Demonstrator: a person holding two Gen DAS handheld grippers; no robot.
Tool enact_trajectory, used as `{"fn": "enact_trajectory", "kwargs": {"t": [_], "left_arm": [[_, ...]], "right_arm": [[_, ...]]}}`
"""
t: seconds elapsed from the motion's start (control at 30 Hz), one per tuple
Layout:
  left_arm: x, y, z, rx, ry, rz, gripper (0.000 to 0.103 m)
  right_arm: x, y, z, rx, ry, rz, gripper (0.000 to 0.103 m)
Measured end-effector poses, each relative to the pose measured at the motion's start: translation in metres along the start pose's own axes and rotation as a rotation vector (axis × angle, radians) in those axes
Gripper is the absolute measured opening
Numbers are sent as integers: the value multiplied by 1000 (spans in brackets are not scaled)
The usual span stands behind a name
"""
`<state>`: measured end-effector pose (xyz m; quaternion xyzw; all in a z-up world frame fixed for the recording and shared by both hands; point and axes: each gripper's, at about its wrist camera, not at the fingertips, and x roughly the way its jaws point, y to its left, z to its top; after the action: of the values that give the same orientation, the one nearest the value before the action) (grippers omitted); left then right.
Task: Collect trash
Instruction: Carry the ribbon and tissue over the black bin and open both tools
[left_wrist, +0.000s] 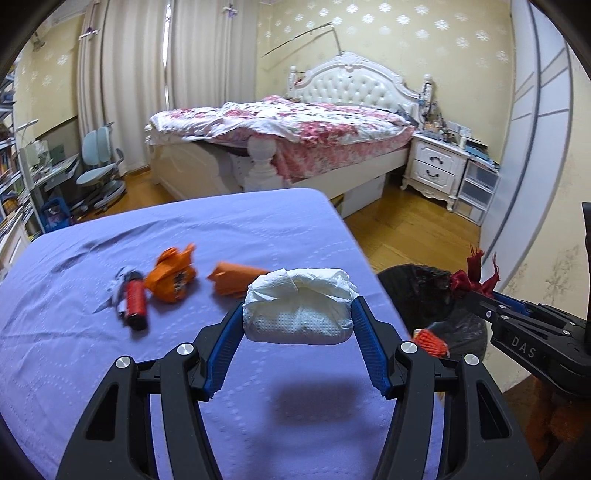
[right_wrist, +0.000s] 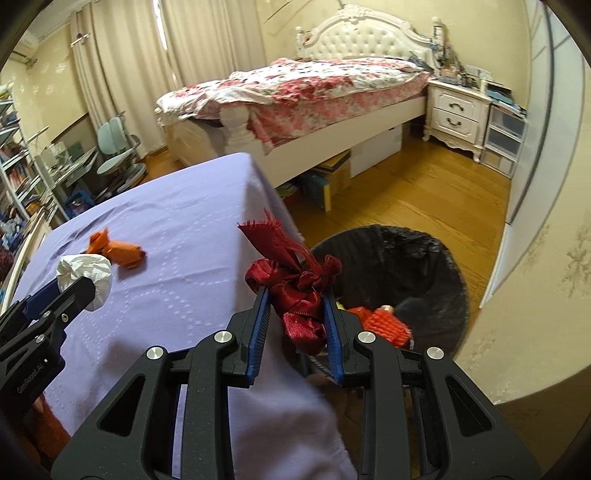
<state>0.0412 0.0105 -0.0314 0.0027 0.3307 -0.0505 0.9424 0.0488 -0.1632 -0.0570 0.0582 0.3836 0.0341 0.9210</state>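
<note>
Gripping a white tissue wad (left_wrist: 299, 306) above the purple tablecloth (left_wrist: 110, 369), my left gripper (left_wrist: 299, 314) pinches it firmly. My right gripper (right_wrist: 295, 314) clamps a dark red ribbon (right_wrist: 295, 288) beside the black trash bin (right_wrist: 424, 258). Orange wrappers (left_wrist: 171, 277) lie on the cloth.

You hold a white tissue wad (left_wrist: 297, 308) and a knotted red ribbon (right_wrist: 295, 291) aloft; 3 scraps lie far left on the purple cloth (left_wrist: 221, 240).

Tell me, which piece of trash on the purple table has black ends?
The red cylinder, lying farthest left on the purple table, has black ends. The two orange wrappers beside it are crumpled and orange all over.
</note>
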Motion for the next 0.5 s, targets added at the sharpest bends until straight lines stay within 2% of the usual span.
{"fn": "enact_trajectory", "kwargs": {"t": [0.3,0.5], "left_arm": [[23,-45,11,52,6,-64,59],[40,-65,14,76,19,-80,59]], "right_arm": [[-1,-39,6,36,-34,-67,28],[3,-55,7,53,-34,-75,28]]}}
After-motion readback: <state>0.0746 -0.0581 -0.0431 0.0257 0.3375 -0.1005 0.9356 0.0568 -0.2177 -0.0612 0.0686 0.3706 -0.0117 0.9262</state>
